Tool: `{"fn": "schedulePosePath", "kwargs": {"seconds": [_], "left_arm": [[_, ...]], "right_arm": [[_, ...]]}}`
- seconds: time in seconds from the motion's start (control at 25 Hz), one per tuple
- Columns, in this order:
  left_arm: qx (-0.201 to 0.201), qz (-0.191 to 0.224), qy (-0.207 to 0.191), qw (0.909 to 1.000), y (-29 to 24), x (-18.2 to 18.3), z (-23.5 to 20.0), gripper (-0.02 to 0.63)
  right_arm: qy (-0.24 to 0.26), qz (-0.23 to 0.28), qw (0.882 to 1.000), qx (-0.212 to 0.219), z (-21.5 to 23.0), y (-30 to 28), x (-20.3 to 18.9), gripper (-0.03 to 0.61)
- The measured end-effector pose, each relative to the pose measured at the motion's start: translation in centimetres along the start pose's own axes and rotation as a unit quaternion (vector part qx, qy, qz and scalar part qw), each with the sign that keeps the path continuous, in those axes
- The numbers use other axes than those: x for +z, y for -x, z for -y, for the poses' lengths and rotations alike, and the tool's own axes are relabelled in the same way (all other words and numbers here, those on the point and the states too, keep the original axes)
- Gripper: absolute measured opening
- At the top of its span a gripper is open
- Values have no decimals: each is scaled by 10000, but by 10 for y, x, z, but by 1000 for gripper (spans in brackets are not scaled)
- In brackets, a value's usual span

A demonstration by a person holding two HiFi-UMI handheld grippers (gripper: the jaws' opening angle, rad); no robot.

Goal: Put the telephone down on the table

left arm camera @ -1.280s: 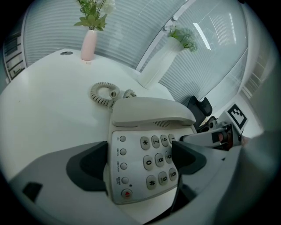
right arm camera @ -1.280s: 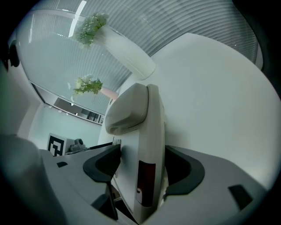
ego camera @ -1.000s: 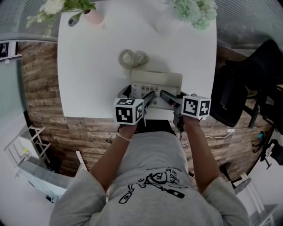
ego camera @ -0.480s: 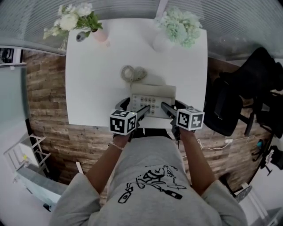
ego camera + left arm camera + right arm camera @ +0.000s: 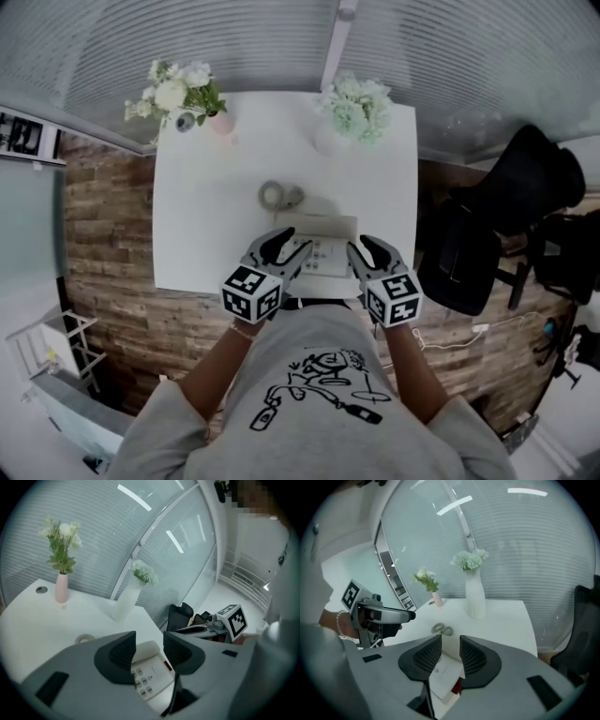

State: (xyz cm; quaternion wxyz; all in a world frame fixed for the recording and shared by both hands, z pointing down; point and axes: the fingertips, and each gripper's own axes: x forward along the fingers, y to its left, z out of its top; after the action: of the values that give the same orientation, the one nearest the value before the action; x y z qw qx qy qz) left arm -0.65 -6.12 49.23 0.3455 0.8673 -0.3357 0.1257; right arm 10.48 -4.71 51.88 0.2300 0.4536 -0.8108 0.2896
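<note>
A: How many grippers are there?
B: Two. The left gripper (image 5: 149, 646) is closing its jaws, with a gap and nothing in it. The right gripper (image 5: 450, 651) is the same.
A: And the telephone (image 5: 317, 246)?
B: One. It lies flat on the table (image 5: 202, 220), down below the jaws, between both grippers.
A: What else?
B: One curly cord (image 5: 279, 196) behind it. Two vases with flowers stand at the back, a pink vase (image 5: 438, 599) and a white vase (image 5: 473, 597).

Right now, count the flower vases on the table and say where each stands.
2. The pink vase is at the table's far left corner; the white vase at the far edge, right of centre. None seems hidden.
</note>
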Motion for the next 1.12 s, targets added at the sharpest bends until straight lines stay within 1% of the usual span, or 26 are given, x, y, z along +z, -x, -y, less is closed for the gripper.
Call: {"fn": "schedulePosePath", "kwargs": {"seconds": [0.12, 0.24, 0.32, 0.4, 0.48, 0.6, 0.72, 0.84, 0.96, 1.12], "left_arm": [[-178, 440, -257, 9985, 8, 30, 22, 130], [-316, 820, -673, 9939, 22, 59, 48, 97], [-378, 1026, -970, 9893, 31, 78, 65, 77], [-384, 1197, -1146, 9854, 41, 93, 77, 61], [-310, 1331, -1171, 9837, 47, 106, 83, 39], [-250, 1462, -1115, 9826, 54, 119, 87, 21], [-259, 1612, -1257, 9785, 65, 131, 95, 15], [-285, 1770, -1418, 9735, 74, 147, 106, 14], [-328, 1913, -1541, 9688, 74, 154, 111, 14], [-299, 1928, -1617, 9674, 74, 163, 117, 14]], "right_arm": [[401, 529, 9977, 106, -19, 18, 38, 116], [665, 1035, 9922, 208, -38, 38, 73, 107], [751, 1236, 9891, 269, -50, 51, 94, 99], [938, 1313, 9865, 266, -61, 63, 112, 90], [1093, 1433, 9833, 275, -68, 73, 128, 80], [991, 1845, 9766, 486, -80, 85, 154, 74], [1040, 2065, 9712, 583, -90, 98, 173, 63], [1107, 2214, 9672, 566, -94, 109, 184, 52], [1082, 2351, 9642, 583, -98, 114, 195, 49], [1081, 2416, 9626, 583, -99, 118, 200, 49]]}}
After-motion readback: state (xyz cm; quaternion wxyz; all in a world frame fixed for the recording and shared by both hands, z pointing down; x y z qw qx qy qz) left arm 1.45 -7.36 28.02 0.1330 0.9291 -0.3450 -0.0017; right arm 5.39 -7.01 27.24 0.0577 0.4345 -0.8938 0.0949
